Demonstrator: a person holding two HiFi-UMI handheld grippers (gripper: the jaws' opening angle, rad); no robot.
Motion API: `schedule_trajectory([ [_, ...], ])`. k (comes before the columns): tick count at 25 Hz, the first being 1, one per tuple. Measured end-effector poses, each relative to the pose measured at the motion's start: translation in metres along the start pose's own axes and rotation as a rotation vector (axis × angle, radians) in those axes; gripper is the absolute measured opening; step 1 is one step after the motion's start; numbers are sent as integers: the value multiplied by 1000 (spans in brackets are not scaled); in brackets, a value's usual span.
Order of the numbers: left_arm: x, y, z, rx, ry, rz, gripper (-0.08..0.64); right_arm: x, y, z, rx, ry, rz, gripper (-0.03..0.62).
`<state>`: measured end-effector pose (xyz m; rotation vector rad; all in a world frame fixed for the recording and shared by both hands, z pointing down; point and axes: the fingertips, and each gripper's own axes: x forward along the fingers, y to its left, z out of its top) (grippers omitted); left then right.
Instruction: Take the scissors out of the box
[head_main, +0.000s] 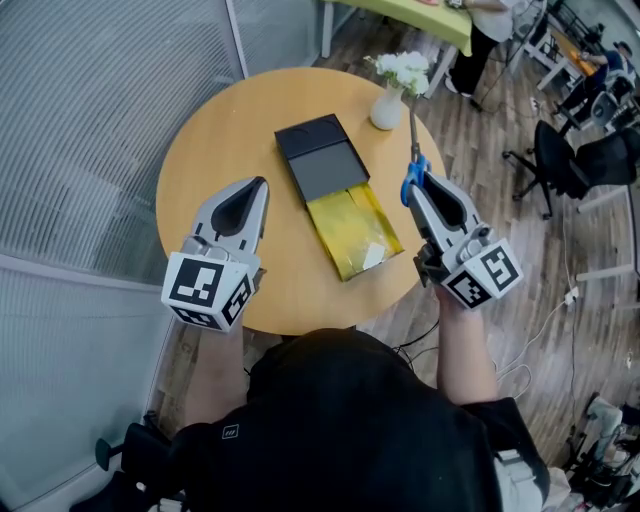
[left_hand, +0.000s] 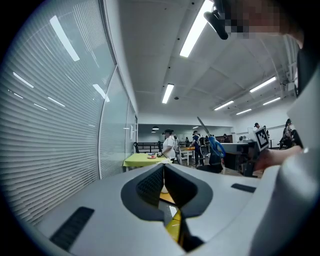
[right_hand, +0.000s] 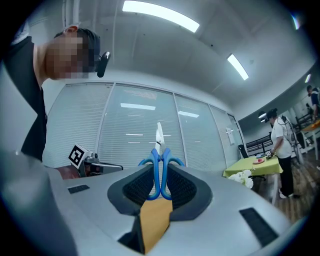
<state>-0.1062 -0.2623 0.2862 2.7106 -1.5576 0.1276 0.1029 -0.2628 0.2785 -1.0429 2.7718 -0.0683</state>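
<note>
A pair of blue-handled scissors (head_main: 414, 172) is clamped by its handles in my right gripper (head_main: 415, 187), above the table's right edge, with the blades pointing away toward the vase. In the right gripper view the scissors (right_hand: 159, 150) stand upright between the pads, and the gripper (right_hand: 160, 167) is shut on the handle loops. The black box (head_main: 320, 155) lies at mid-table with its yellow tray (head_main: 350, 225) slid out toward me. My left gripper (head_main: 262, 183) hovers left of the box, its tips together and nothing in them. In the left gripper view the jaws meet.
A white vase of white flowers (head_main: 388, 105) stands at the far right of the round wooden table (head_main: 200, 170). A small white card (head_main: 373, 257) lies in the tray. Glass partitions with blinds run along the left. Office chairs and a green table stand beyond.
</note>
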Motion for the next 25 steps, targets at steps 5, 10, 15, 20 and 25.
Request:
schedule_trajectory([
  [5,0,-4,-1,-1,3,-6,15,-5,-3,3,-6,-3,-14,98],
  [10,5,-6,-5,-2,11,-2,15,-9,-7,1,-7,3,-29,98],
  [15,6,-12,-5,1,8,-10,15,-11,-3,-4,-2,13,-24,98],
  [20,7,-13,-9,-7,14,-13,15,-13,0,-5,-1,11,-17,98],
  [25,10,-15,-8,-5,17,-17,15,-17,-2,-3,4,8,-15,98],
])
